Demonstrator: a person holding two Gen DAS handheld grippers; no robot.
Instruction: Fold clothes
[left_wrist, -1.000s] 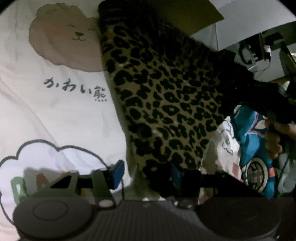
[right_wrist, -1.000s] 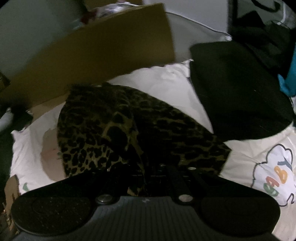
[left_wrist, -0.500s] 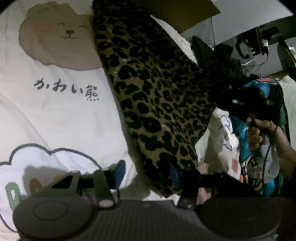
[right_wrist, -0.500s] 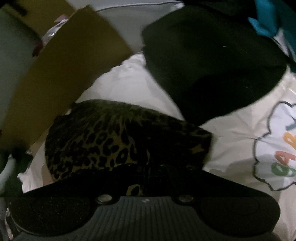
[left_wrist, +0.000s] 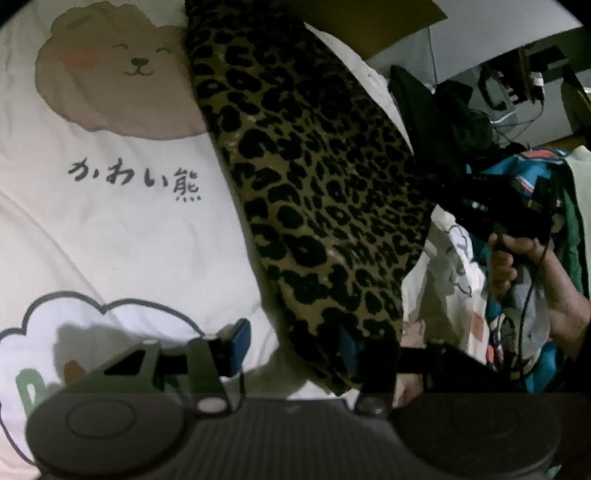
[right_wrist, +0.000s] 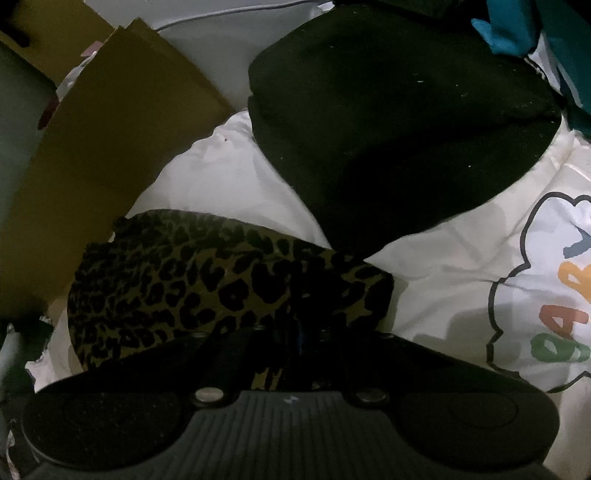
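Observation:
A leopard-print garment (left_wrist: 317, 177) lies folded into a long strip across a white bedsheet (left_wrist: 129, 236) with a bear print. My left gripper (left_wrist: 291, 347) is open, its blue-padded fingers (left_wrist: 236, 341) apart; the near end of the garment lies between them, against the right finger. My right gripper (right_wrist: 299, 332) is shut on the other end of the leopard-print garment (right_wrist: 192, 288). It also shows in the left wrist view (left_wrist: 509, 214), held in a hand at the strip's right side.
A black folded garment (right_wrist: 388, 122) lies on the bed beyond the leopard one. Brown cardboard (right_wrist: 110, 147) stands at the left. A pile of blue and patterned clothes (left_wrist: 517, 280) lies at the bed's right edge.
The right gripper has carried its end of the leopard garment down and over, so the cloth now lies flatter and narrower. The left gripper stays open in nearly the same place.

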